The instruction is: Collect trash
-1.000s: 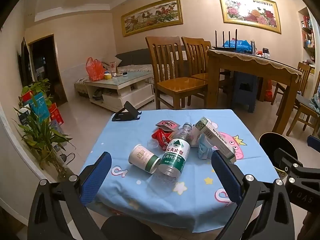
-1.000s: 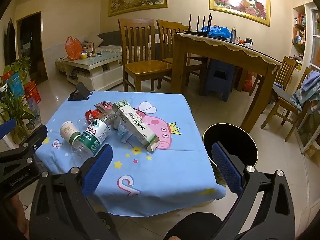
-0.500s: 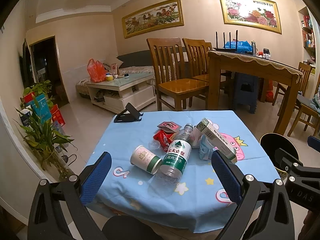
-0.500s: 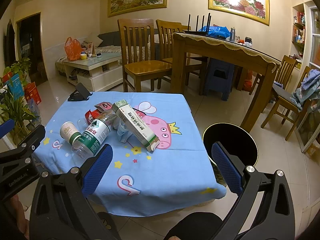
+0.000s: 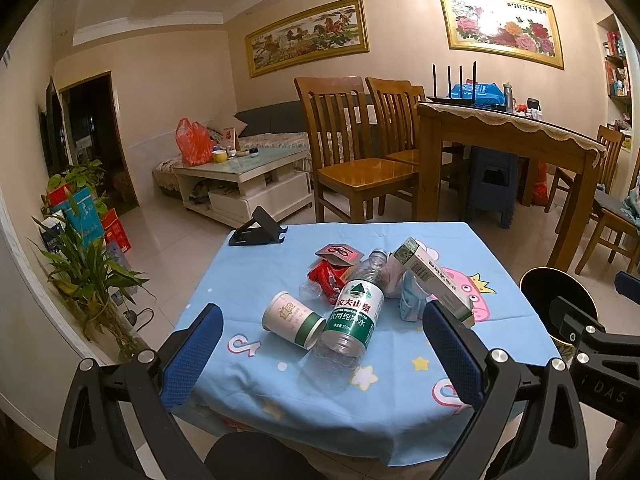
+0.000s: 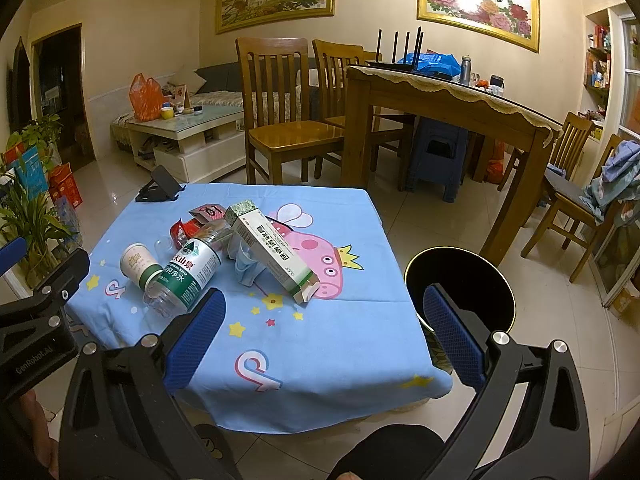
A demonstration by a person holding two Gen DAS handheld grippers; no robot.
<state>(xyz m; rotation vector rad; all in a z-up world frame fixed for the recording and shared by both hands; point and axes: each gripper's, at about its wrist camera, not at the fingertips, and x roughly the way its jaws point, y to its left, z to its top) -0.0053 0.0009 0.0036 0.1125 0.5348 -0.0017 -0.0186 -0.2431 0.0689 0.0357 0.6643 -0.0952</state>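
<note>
A low table under a blue cartoon cloth (image 6: 280,344) carries the trash clustered at centre — a toppled paper cup (image 5: 292,319), water bottle (image 5: 352,312), carton (image 6: 276,250) and red wrappers (image 5: 328,274) — beside a black bin (image 6: 460,280) on the tiled floor, interior unreadable, with left gripper (image 5: 320,354) and right gripper (image 6: 320,330) both spread, holding nothing.

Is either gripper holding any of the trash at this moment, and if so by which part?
Nothing is held. The left gripper and right gripper are both open and empty, short of the clear plastic water bottle lying on the blue tablecloth.
</note>
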